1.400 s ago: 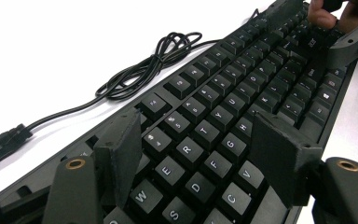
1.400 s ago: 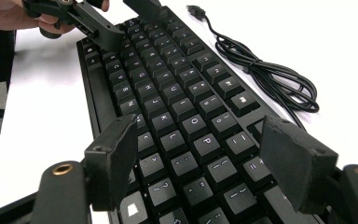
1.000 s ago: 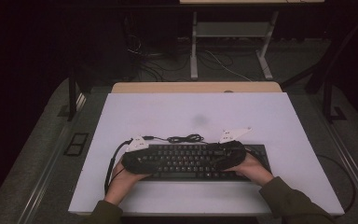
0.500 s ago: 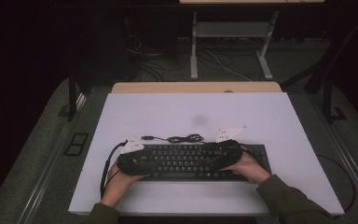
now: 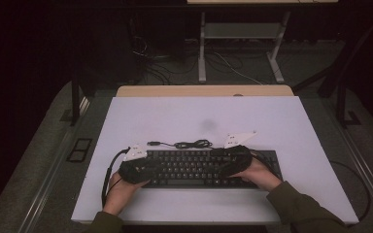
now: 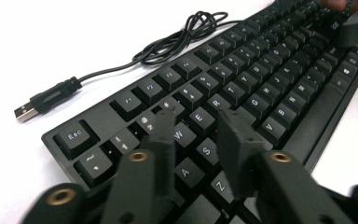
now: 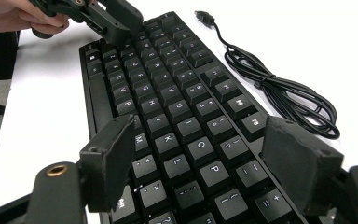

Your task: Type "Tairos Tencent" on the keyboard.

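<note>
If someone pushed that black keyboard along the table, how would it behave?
The keyboard would probably slide flat as one stiff slab, since it lies long and low on the smooth white table. Its loose coiled cable would likely trail floppily. Tipping seems unlikely.

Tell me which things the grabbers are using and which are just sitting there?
Being used:
black keyboard
left gripper, jaws just been closing, nothing between them
right gripper, hanging open above the keys

Just sitting there:
keyboard's coiled cable
its USB plug
white table

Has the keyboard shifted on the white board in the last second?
No. The keyboard keeps its place below the coiled cable on the white board.
</note>
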Action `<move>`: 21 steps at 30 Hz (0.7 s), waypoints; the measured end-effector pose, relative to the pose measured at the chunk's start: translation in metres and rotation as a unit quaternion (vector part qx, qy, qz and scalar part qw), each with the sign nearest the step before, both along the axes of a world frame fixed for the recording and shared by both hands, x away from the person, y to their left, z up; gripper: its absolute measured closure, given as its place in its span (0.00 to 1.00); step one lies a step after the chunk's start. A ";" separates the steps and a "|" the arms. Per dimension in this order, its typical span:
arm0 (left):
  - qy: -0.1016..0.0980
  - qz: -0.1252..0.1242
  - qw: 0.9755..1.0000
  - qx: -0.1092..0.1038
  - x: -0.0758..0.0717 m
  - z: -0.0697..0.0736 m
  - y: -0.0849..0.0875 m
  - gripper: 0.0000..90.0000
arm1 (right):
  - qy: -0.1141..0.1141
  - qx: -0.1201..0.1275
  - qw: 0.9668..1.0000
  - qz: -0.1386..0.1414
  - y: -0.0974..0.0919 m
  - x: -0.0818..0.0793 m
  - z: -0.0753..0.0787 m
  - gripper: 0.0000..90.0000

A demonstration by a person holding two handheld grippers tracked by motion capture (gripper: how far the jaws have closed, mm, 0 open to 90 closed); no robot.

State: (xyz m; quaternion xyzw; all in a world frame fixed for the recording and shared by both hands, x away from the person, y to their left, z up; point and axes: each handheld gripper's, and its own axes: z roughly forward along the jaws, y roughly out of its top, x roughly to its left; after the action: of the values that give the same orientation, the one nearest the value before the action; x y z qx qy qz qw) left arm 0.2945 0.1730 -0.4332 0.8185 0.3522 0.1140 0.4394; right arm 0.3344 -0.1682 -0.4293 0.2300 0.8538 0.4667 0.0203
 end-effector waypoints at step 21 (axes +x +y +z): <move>0.020 -0.003 1.000 0.017 0.000 -0.003 0.003 0.99 | -0.001 -0.002 1.000 0.000 0.000 0.000 -0.001 0.28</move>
State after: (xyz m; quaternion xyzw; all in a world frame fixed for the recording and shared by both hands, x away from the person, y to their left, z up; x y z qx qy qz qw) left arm 0.2949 0.1760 -0.4364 0.8289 0.3566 0.1022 0.4188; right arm 0.3343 -0.1679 -0.4298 0.2297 0.8545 0.4653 0.0218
